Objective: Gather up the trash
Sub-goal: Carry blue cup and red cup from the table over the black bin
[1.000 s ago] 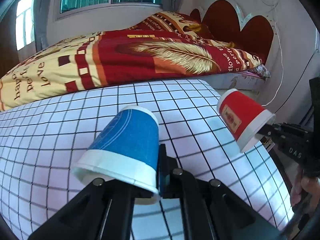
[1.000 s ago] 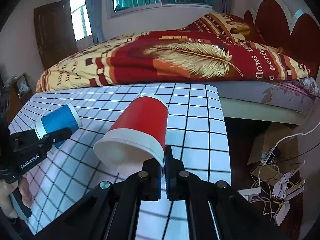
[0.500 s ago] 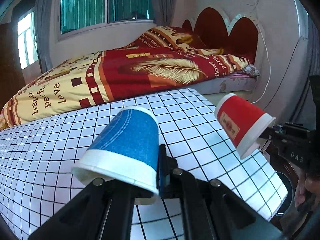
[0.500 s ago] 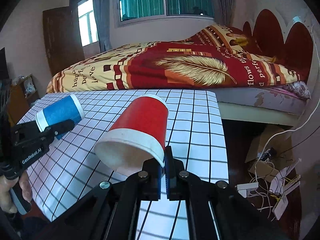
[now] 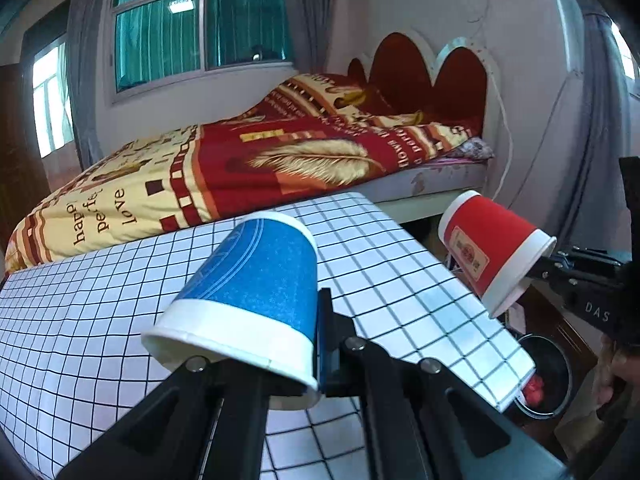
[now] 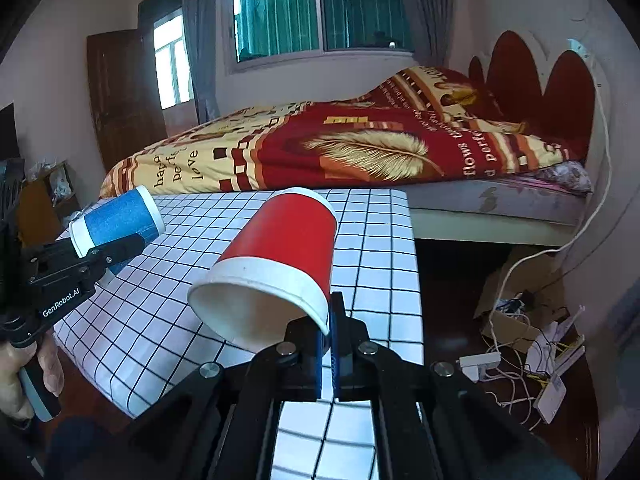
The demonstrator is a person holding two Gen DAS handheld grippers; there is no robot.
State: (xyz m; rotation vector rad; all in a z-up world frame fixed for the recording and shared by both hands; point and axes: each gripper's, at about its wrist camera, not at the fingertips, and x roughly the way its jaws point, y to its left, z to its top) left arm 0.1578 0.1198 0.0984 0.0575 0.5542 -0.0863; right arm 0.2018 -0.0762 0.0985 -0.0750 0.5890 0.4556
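A blue paper cup (image 5: 256, 280) lies tilted, mouth toward the camera, with my left gripper (image 5: 319, 332) shut on its white rim. To its right hangs a red paper cup (image 5: 490, 246), pinched at the rim by my right gripper (image 5: 550, 266). In the right wrist view the red cup (image 6: 282, 258) sits in the shut right gripper (image 6: 330, 332), and the blue cup (image 6: 118, 218) shows at the left in the left gripper (image 6: 120, 250). Both cups hang above the checked table (image 6: 372, 280).
A dark round bin (image 5: 554, 364) with something red inside stands on the floor by the table's right corner. A bed with a red and yellow blanket (image 6: 360, 152) lies behind. A cardboard box and tangled cables (image 6: 520, 324) lie on the floor at right.
Both grippers have pulled back from the bed and risen, each still holding its cup. The table's right edge, the floor and the bin have come into view.
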